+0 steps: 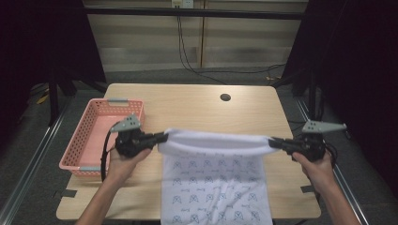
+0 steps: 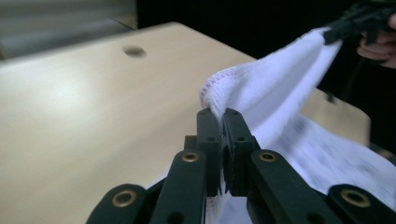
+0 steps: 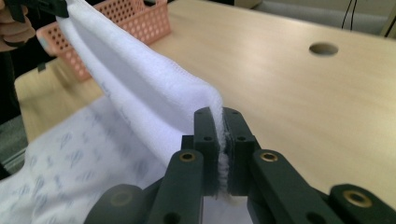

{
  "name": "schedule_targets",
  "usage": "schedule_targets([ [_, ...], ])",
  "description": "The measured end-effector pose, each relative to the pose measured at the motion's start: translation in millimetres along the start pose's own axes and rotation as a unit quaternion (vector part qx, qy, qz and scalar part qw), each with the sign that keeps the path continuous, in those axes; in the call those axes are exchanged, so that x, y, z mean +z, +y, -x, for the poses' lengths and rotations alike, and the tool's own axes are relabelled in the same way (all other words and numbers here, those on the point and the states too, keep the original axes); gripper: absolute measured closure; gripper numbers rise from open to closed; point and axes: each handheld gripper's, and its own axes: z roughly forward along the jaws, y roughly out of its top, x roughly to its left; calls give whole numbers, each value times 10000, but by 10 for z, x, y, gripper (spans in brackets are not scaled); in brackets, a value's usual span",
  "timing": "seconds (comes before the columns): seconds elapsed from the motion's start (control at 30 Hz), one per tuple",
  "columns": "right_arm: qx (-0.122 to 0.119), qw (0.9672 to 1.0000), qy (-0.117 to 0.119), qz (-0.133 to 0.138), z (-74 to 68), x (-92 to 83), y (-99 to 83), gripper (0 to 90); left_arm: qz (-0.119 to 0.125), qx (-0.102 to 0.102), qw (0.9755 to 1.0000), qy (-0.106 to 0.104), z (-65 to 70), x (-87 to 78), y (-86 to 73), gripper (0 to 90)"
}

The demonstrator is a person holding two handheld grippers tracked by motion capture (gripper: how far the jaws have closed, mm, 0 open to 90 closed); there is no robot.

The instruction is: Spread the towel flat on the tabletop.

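A white towel (image 1: 213,173) printed with small blue figures lies over the table's near half and hangs past the front edge. Its far edge is lifted and stretched between both grippers. My left gripper (image 1: 163,137) is shut on the towel's left corner (image 2: 215,100). My right gripper (image 1: 273,143) is shut on the right corner (image 3: 215,109). In the left gripper view the towel (image 2: 280,88) runs to the right gripper at the top right. In the right gripper view the towel (image 3: 135,84) runs to the left gripper at the top left.
A pink plastic basket (image 1: 89,126) stands at the table's left edge, close to my left hand, and appears in the right gripper view as the basket (image 3: 135,21). The wooden table (image 1: 187,108) has a round cable hole (image 1: 225,97) near its far side.
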Motion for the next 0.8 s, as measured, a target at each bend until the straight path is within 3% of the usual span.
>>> schedule_targets([
  [0.07, 2, 9999, -95, -40, -105, -66, -176, 863, -157, -102, 9997, -145, 69, -18, -182, 871],
  [0.13, 101, 9999, 4, -66, -174, -109, -322, 864, -312, -306, 9986, -300, 163, -28, -394, 871],
  [0.27, 214, 9982, 80, -552, -302, -53, -648, 864, -752, -405, 9959, -297, 278, 4, -629, 871],
  [0.37, 300, 9960, 190, -825, -354, 41, -822, 864, -909, -686, 9930, -325, 266, 10, -768, 871],
  [0.47, 421, 9924, 247, -1128, -362, 169, -965, 864, -1182, -734, 9899, -267, 251, 94, -916, 871],
  [0.57, 340, 9882, 227, -1473, -369, 281, -1020, 864, -1384, -645, 9880, -230, 243, 165, -935, 869],
  [0.6, 376, 9872, 258, -1526, -371, 310, -1020, 864, -1386, -716, 9873, -312, 224, 198, -947, 869],
  [0.7, 225, 9839, 258, -1752, -393, 395, -1027, 863, -1736, -656, 9822, -283, 211, 317, -979, 869],
  [0.8, 217, 9825, 290, -1827, -376, 440, -1038, 864, -1813, -665, 9808, -264, 178, 383, -975, 870],
])
